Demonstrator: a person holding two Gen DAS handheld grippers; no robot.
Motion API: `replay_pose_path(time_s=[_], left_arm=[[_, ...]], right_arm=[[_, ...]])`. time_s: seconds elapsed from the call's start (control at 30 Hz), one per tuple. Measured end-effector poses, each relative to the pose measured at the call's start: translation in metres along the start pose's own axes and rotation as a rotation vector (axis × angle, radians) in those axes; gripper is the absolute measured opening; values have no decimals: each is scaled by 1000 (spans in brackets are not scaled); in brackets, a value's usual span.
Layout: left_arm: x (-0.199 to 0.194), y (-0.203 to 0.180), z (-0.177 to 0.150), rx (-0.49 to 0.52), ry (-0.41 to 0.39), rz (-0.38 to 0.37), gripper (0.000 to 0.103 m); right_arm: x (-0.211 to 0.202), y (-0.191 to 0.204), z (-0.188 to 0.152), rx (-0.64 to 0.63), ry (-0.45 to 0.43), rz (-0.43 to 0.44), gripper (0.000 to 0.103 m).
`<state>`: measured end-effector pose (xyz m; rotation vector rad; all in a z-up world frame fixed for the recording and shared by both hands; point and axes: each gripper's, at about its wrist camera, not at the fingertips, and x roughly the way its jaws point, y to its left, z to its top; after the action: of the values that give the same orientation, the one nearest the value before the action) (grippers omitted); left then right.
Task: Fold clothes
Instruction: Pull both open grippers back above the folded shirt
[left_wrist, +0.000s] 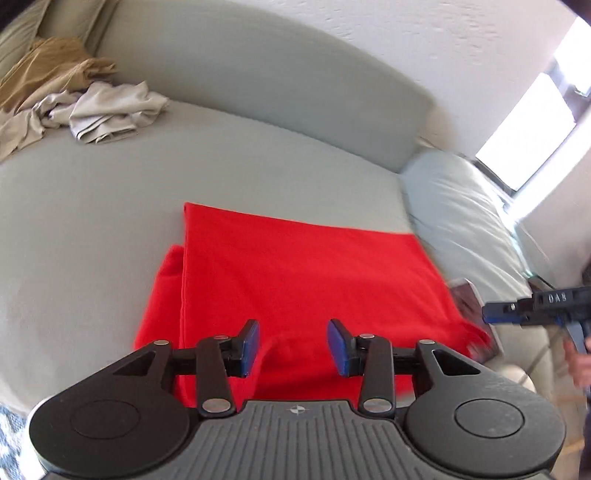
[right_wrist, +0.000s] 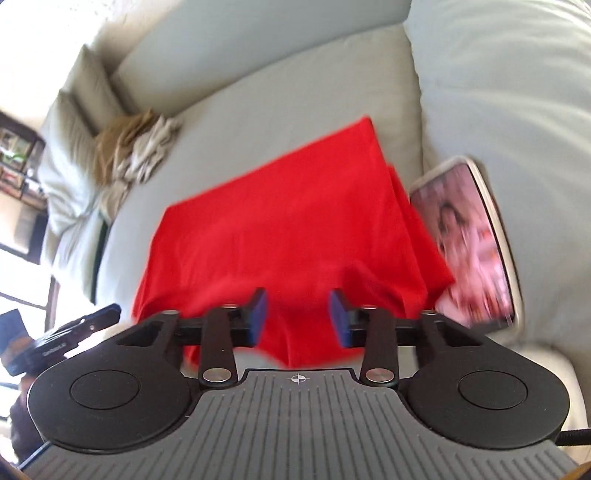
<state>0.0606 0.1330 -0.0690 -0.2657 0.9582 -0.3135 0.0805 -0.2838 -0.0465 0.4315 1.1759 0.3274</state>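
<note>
A red garment (left_wrist: 295, 266) (right_wrist: 277, 221) lies folded flat on the pale sofa seat (left_wrist: 92, 221), with a second layer sticking out along its left side. My left gripper (left_wrist: 293, 345) hovers over the garment's near edge, its blue pads apart and a low ridge of red cloth between them, not pinched. My right gripper (right_wrist: 297, 314) is over the near right part of the garment, its pads also apart above a hump of cloth. In the left wrist view the right gripper (left_wrist: 491, 314) comes in from the right edge.
A crumpled pile of beige and tan clothes (left_wrist: 103, 110) (right_wrist: 136, 155) sits at the far left of the seat. A phone (right_wrist: 476, 240) with a lit screen lies against the garment's right side, beside a soft cushion (left_wrist: 454, 206). A bright window (left_wrist: 532, 125) is on the right.
</note>
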Motion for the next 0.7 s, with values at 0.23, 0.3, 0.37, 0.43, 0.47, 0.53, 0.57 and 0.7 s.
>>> replay_pose_path(time_s=[0.23,0.3,0.37,0.43,0.47,0.53,0.57,0.7], left_arm=[[40,-10,-3,-25,277,-266,25],[7,-21,-23,123,294,-330,26],[-28,-26,-41,242,283,-341,29],[-55,-18,-49,249,240,-303,34],[-62,-11,-47,208,212,-292,35],[-66,0,-41,120,139,-261,38],[-60,-1,-37,94,111,-235,39],[-12,-25,-24,42,63,-149,37]], right_arm=[[75,-9,22,97,147,-92,30],[65,-11,9,114,267,14,42],[39,-8,-13,54,328,79,41],[7,-6,-33,0,313,72,42],[-8,-7,-39,-10,280,58,44],[-30,-8,-48,-5,199,56,51],[-35,-8,-50,2,156,61,51],[-15,3,-43,-13,5,49,39]])
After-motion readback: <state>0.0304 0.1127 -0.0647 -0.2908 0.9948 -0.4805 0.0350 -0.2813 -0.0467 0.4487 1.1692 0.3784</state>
